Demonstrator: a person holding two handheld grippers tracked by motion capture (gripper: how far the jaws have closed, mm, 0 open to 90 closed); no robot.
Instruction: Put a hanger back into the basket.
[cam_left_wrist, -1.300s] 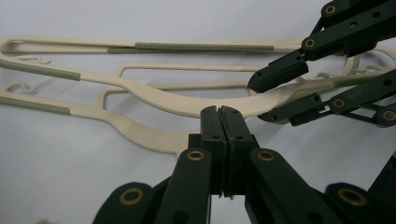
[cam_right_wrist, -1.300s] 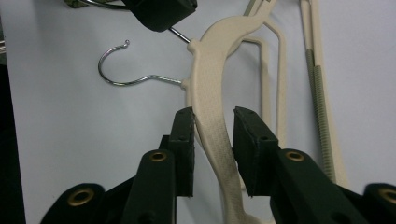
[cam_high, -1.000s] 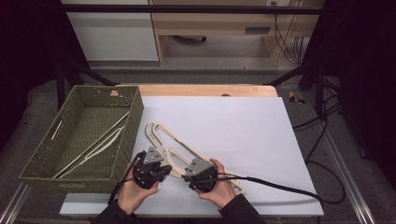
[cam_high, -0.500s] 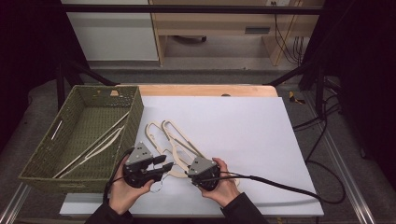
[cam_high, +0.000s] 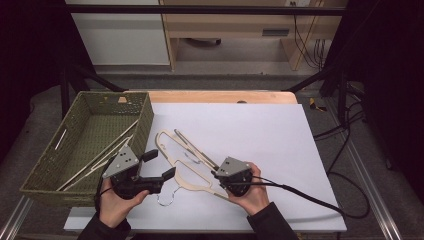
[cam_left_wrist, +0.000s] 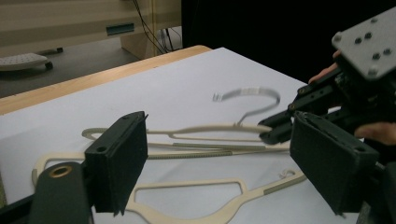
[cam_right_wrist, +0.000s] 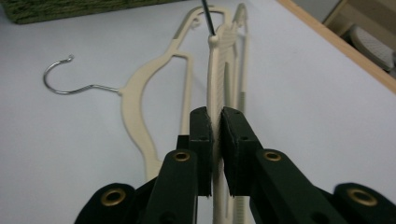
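Big white tabletop (cam_high: 280, 145), green basket (cam_high: 75, 150) at its left w/ hangers inside. Two cream hangers by the near edge. Right gripper (cam_right_wrist: 215, 135) is clamped on the top hanger (cam_right_wrist: 215, 74) to lift it off the other hanger (cam_right_wrist: 140, 88). Left gripper (cam_high: 156, 165) has just been opening, nothing pinched, so the right one can carry.

left tongs (cam_high: 161, 165): jaws spread wide after just opening up, nothing between them, hovering just beside the hangers
right tongs (cam_high: 216, 175): clamped on the upper cream hanger (cam_high: 187, 145) – lifted at that end
second hanger (cam_high: 186, 181): flat on the white worktop (cam_high: 280, 150), metal hook toward the near edge
green basket (cam_high: 145, 112): far left – more hangers inside
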